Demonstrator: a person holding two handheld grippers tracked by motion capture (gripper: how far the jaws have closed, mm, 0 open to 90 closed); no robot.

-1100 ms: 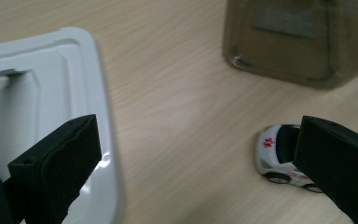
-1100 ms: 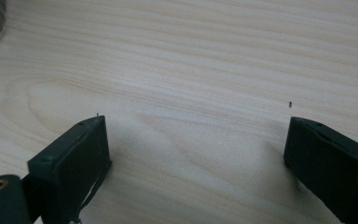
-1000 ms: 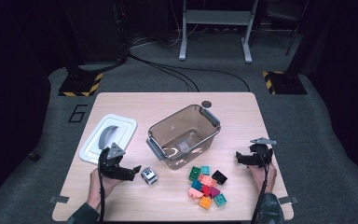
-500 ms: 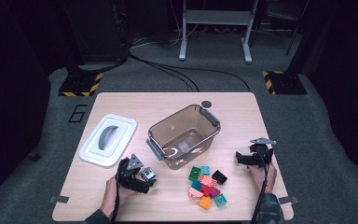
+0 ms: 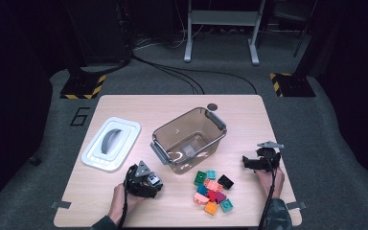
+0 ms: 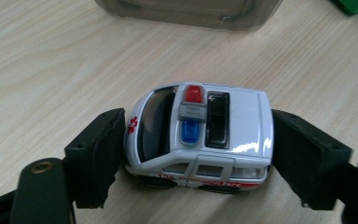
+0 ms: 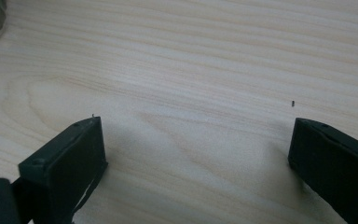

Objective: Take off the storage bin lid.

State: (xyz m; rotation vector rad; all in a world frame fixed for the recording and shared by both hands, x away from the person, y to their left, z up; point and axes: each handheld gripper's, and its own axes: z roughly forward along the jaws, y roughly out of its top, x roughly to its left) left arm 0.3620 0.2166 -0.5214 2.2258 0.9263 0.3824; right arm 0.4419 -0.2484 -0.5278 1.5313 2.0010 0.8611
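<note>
left gripper [image 6: 196, 154] jaws just closing, pads pressed on toy ambulance [image 6: 199, 135] front and rear, car on table [image 5: 249, 110] near bin [image 5: 189, 139]; small, rigid, glossy, probably slippery, wheels roll

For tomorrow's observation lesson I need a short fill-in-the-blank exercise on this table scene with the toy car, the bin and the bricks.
1. The left gripper has its jaws around a toy ____ with red and blue roof lights.
2. The clear plastic bin stands on the table without its ____.
3. The bricks lie on the table, ____ the bin.
4. Between the open jaws of the right gripper lies only bare ____.

Missing words: ambulance; lid; outside; table
</note>
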